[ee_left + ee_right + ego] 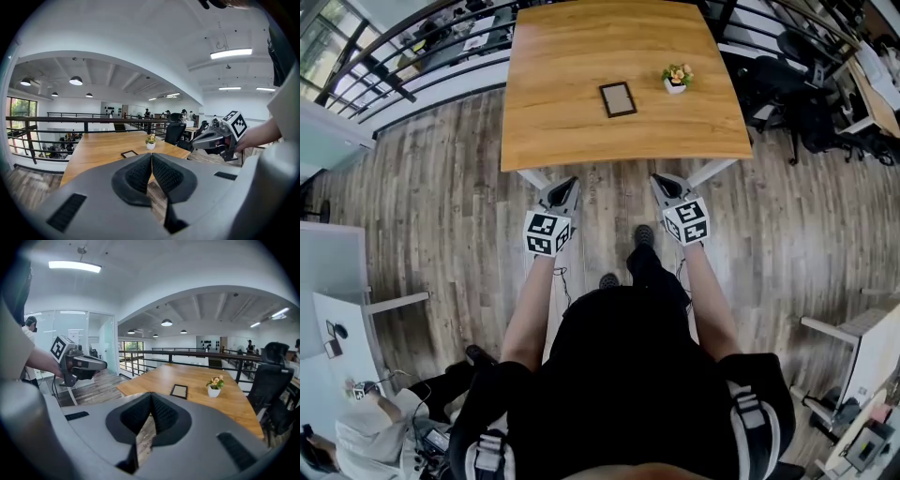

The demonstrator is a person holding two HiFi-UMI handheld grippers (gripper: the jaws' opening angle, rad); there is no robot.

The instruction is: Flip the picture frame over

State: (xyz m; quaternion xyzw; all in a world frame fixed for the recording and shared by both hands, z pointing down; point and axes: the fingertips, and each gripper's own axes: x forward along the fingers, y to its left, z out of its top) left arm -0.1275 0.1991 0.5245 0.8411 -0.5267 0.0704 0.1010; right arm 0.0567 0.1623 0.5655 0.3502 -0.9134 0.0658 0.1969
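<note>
Item: frame [618, 98] | Place: flat on table [562, 127], near pot [677, 79] | Handling: likely light, stiff, glass maybe fragile; lift by one long edge | Left gripper [566, 184]: clenched, empty | Right gripper [662, 182]: clenched, empty; both short of table

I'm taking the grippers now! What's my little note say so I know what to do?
The left gripper is shut and empty, and so is the right gripper. Both hang over the floor, short of the near edge of the table.
The frame lies flat mid-table. In the head view a flower pot stands to its right, apart from it.
Done: nothing, the frame is untouched.
Left: reach in, open the jaws, grip the frame, flip it over and set it down.
</note>
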